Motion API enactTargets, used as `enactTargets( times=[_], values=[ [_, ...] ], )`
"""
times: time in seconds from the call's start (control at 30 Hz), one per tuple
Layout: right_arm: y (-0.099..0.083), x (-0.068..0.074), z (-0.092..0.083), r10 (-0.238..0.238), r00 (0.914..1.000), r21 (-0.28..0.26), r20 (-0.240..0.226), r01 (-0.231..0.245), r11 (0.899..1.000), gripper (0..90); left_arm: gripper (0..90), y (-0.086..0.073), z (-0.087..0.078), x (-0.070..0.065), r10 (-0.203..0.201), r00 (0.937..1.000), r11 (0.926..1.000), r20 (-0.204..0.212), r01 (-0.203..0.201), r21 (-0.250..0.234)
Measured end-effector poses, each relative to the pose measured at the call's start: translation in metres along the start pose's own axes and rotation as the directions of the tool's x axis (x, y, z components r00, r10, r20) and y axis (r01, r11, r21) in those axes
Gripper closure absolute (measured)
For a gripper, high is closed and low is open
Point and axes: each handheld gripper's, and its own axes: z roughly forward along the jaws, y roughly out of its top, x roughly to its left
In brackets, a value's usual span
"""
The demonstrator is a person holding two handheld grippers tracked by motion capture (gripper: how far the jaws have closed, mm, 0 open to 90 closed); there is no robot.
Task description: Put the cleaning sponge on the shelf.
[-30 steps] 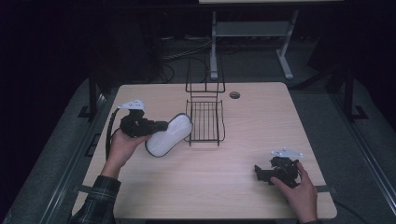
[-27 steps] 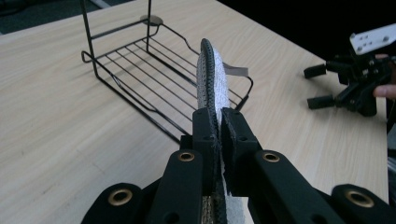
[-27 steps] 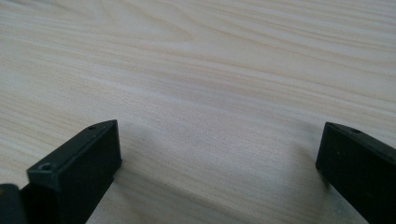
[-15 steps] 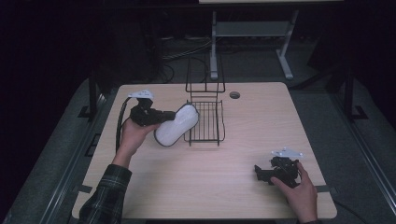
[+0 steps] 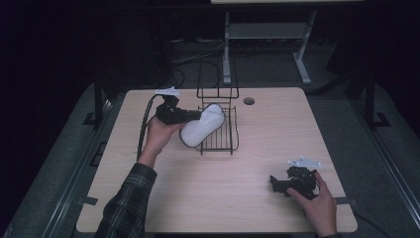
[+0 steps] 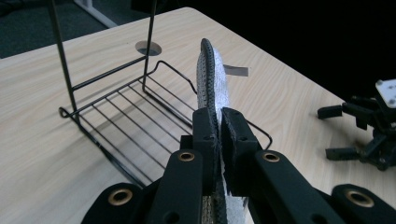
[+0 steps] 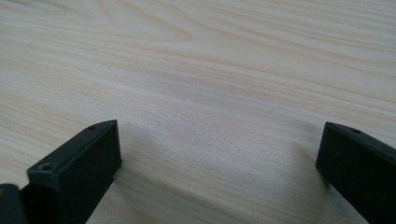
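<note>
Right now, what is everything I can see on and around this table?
Wire rack: one, black, on the table's far middle, with a tall upright back.
Insole: one, white with a dark edge, held on edge over the rack's left side.
Table: one, pale wood, with a round hole near its far edge.
Metal stand: one, grey, on the floor beyond the table.
Cables: several, dark, on the floor behind the table.
Left gripper: one, black, fingers shut on the insole.
Right gripper: one, black, resting on the table's near right, fingers wide apart.
Person's hands: two, left in a plaid sleeve, right.
</note>
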Motion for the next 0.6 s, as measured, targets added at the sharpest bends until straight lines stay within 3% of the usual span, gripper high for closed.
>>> enactTargets(
  times=[0.2,0.33,0.6],
  values=[
    [0.000,0.000,0.000,0.000,1.0000,0.000,0.000,0.000,1.000,0.0,84.4,0.002,0.015,0.008,-0.006,1.0000,1.0000,-0.001,0.006,-0.005],
    [0.000,0.000,0.000,-0.001,1.0000,0.000,0.000,0.001,1.000,0.0,84.4,-0.002,0.025,0.013,-0.043,0.9991,0.9990,0.004,0.043,-0.014],
    [0.000,0.000,0.000,-0.002,1.0000,-0.001,0.000,0.002,1.000,0.0,83.8,-0.006,0.040,0.017,-0.042,0.9991,0.9991,0.003,0.042,-0.007]
  ],
)
